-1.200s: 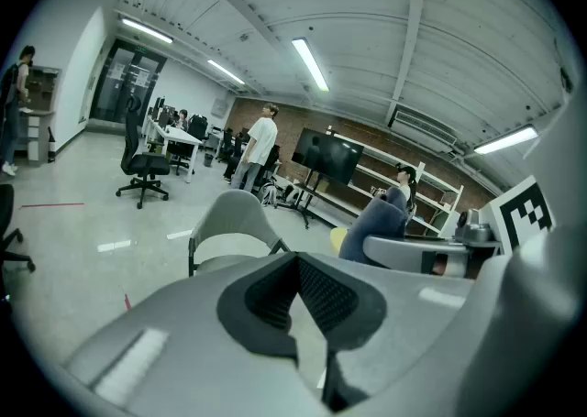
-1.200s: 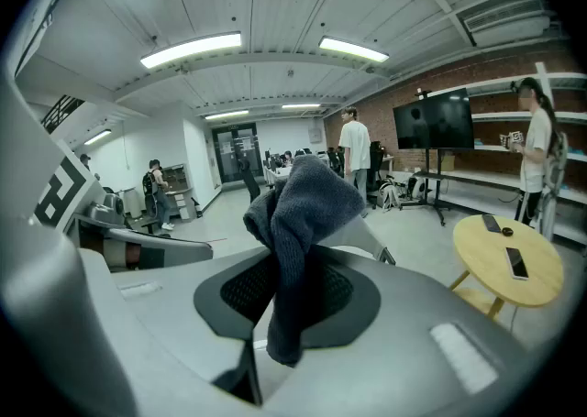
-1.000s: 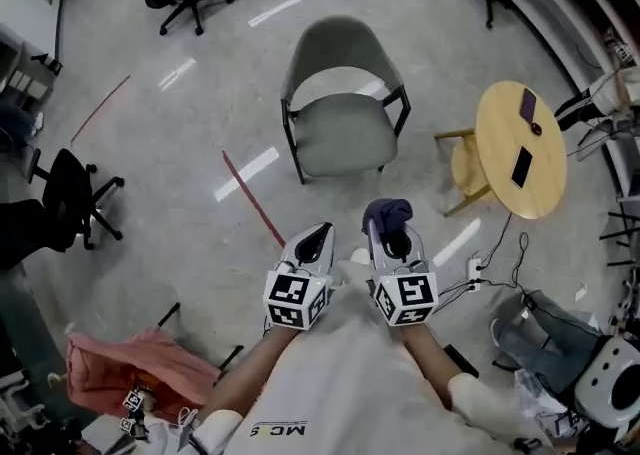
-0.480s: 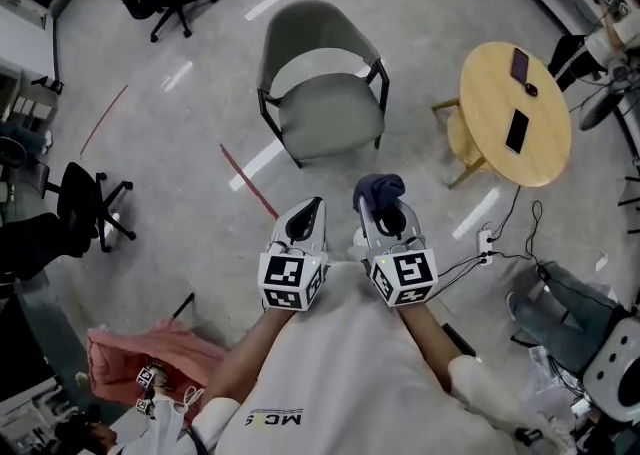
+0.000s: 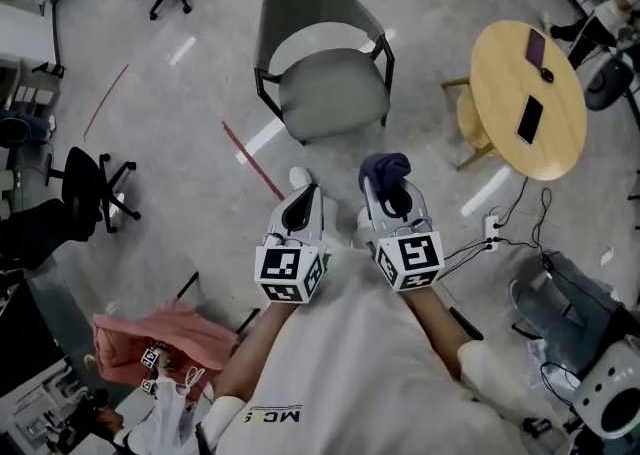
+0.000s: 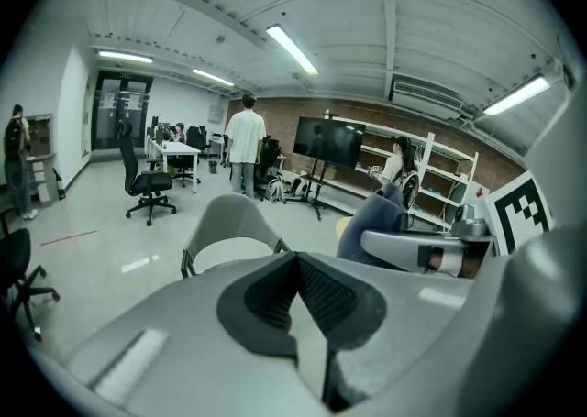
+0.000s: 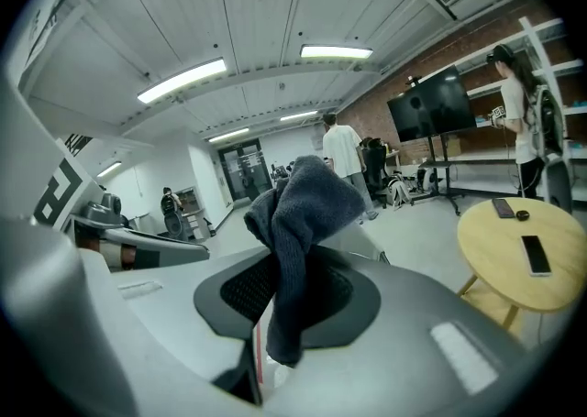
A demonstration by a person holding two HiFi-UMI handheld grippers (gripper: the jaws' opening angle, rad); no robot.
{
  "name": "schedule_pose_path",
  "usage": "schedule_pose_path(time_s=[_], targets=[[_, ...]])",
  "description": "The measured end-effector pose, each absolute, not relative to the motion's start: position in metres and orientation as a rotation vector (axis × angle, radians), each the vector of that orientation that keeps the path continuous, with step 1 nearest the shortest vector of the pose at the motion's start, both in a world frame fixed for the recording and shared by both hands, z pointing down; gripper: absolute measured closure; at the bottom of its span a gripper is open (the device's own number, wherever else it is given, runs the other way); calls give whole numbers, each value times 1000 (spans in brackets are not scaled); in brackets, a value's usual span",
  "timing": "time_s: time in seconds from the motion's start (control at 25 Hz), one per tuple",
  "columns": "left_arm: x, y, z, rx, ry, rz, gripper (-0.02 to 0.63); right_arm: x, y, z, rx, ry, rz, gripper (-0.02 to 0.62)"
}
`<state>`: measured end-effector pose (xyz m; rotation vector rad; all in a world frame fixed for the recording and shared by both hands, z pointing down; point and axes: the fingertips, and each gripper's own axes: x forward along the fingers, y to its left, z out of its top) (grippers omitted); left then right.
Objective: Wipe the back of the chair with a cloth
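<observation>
Grey office floor (image 5: 190, 133) w/ a grey chair (image 5: 325, 78) ahead, well apart from the 2 tongs. R tongs (image 5: 388, 193) pinch a dark blue cloth (image 5: 385, 167), bunched above the tips. L tongs (image 5: 304, 199) pressed together, empty. Round wooden worktop (image 5: 500, 83) at right

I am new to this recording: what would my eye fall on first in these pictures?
First, the dark blue cloth clamped in the right gripper, low in the middle of the head view. Next, the grey chair standing ahead of it, not touched, and the round wooden table to the chair's right.
</observation>
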<state>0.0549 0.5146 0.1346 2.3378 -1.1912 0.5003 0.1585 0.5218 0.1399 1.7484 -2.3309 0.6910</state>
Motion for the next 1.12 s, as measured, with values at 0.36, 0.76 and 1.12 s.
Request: schedule_pose_path(time_s=[0.36,0.76,1.12], targets=[[22,421,159,2319,-1122,464,605,121,433,166,1728,-2263,701,509],[-76,275,152,2341,-1002,464,605,16,281,168,1760,-2198,728,509],[-78,191,165,2340,-902,442,605,14,210,180,1852,-2069,737,511]])
